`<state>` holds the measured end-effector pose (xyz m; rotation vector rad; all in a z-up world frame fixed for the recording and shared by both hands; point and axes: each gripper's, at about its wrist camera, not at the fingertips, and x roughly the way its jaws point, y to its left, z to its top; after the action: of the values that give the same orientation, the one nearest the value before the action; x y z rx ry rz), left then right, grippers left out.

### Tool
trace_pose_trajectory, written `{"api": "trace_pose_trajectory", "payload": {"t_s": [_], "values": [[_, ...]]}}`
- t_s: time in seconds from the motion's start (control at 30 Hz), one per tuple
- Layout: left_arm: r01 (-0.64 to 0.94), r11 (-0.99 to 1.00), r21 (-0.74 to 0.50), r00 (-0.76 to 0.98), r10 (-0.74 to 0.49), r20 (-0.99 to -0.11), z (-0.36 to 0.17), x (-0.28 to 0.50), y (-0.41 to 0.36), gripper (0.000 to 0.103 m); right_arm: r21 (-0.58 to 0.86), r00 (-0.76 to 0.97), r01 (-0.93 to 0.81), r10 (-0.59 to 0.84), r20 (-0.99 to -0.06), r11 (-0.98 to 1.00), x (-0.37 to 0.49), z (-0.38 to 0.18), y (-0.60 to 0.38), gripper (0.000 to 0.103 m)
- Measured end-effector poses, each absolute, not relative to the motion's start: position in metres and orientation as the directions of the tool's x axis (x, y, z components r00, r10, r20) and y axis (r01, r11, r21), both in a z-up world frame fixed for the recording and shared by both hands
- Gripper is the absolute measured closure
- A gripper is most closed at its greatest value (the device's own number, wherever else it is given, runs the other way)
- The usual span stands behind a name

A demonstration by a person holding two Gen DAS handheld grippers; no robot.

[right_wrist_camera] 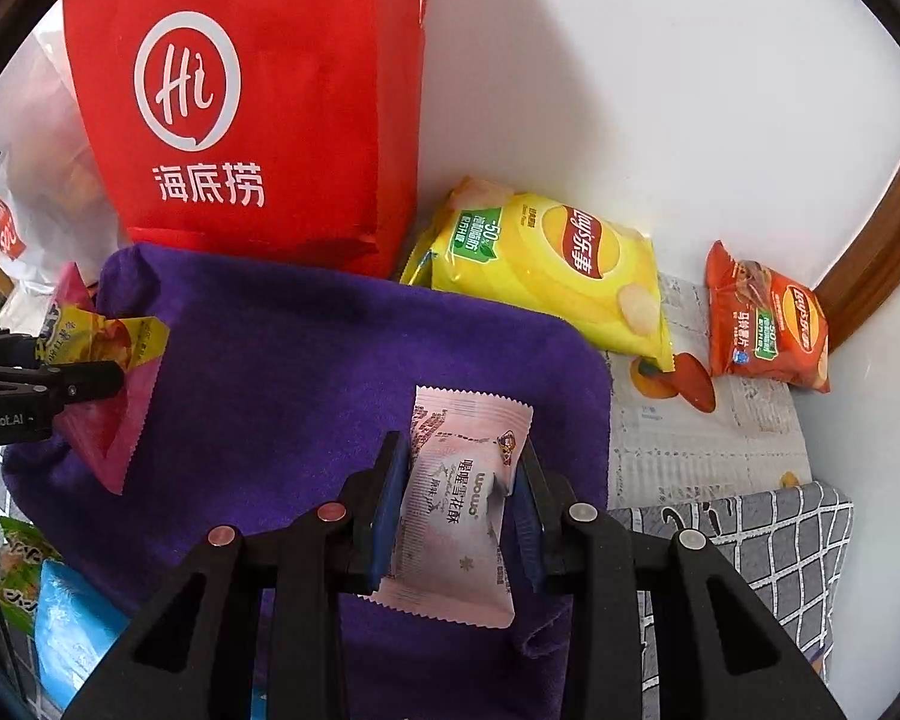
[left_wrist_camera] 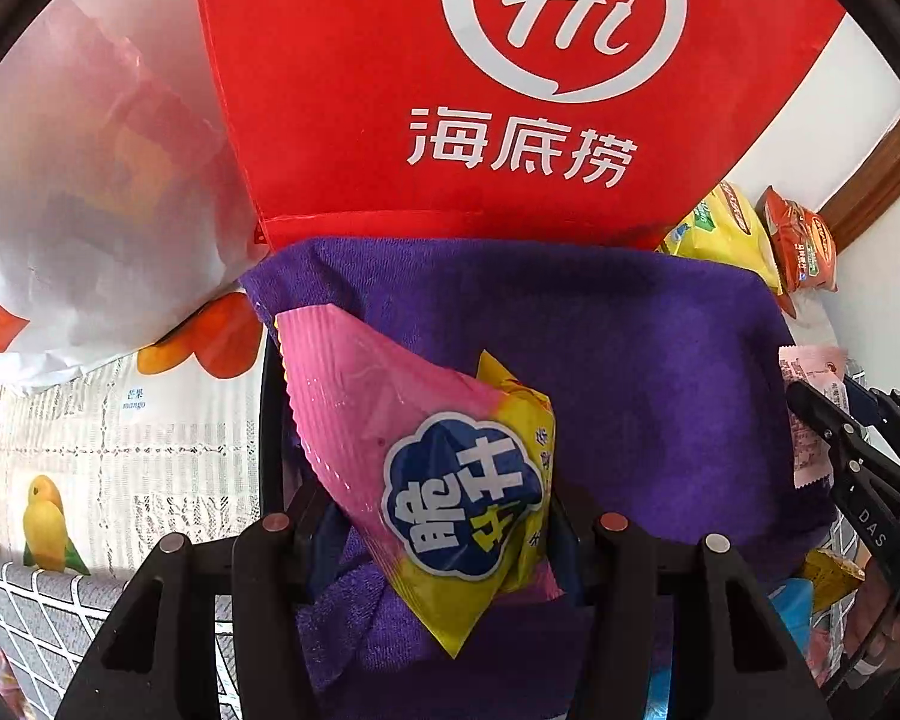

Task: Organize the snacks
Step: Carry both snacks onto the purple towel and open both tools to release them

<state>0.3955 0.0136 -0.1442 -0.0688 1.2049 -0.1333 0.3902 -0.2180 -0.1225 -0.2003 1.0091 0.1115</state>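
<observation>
- A home, by the look of it — a corner against a white wall point(right_wrist_camera: 660, 90) with dark wood trim point(right_wrist_camera: 870, 240).
- A fruit-and-bird printed tablecloth point(left_wrist_camera: 120, 420) covers the table.
- A restaurant takeaway bag point(right_wrist_camera: 258, 108) stands by crisp packets point(right_wrist_camera: 558, 270).

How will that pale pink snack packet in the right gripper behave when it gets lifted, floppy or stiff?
Probably floppy: the pale pink packet is thin crinkled film, and its free end already bends beyond the right gripper fingers. It looks light, a small single-serve wrapper. The glossy film may slip, though the fingers pinch it across the middle, above the purple towel.
</observation>
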Motion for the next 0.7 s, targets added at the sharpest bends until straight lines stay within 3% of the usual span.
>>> {"api": "trace_pose_trajectory", "payload": {"t_s": [0.4,0.57,0.63,0.7], "values": [[0.091,0.989,-0.12,0.329,-0.144,-0.934,-0.149,0.396,0.009,0.049,-0.127,0.523,-0.17,-0.02,-0.852,0.977,0.391,-0.124,-0.219,0.067],[0.116,0.985,-0.128,0.315,-0.159,-0.936,-0.149,0.395,0.004,0.047,-0.138,0.531,-0.175,-0.024,-0.847,0.975,0.39,-0.12,-0.217,0.056],[0.117,0.985,-0.13,0.307,-0.16,-0.938,-0.149,0.396,0.005,0.044,-0.13,0.544,-0.165,-0.02,-0.839,0.978,0.389,-0.116,-0.218,0.046],[0.115,0.987,-0.114,0.311,-0.145,-0.939,-0.147,0.396,0.004,0.028,-0.107,0.552,-0.165,0.002,-0.834,0.98,0.388,-0.11,-0.219,0.045]]}}
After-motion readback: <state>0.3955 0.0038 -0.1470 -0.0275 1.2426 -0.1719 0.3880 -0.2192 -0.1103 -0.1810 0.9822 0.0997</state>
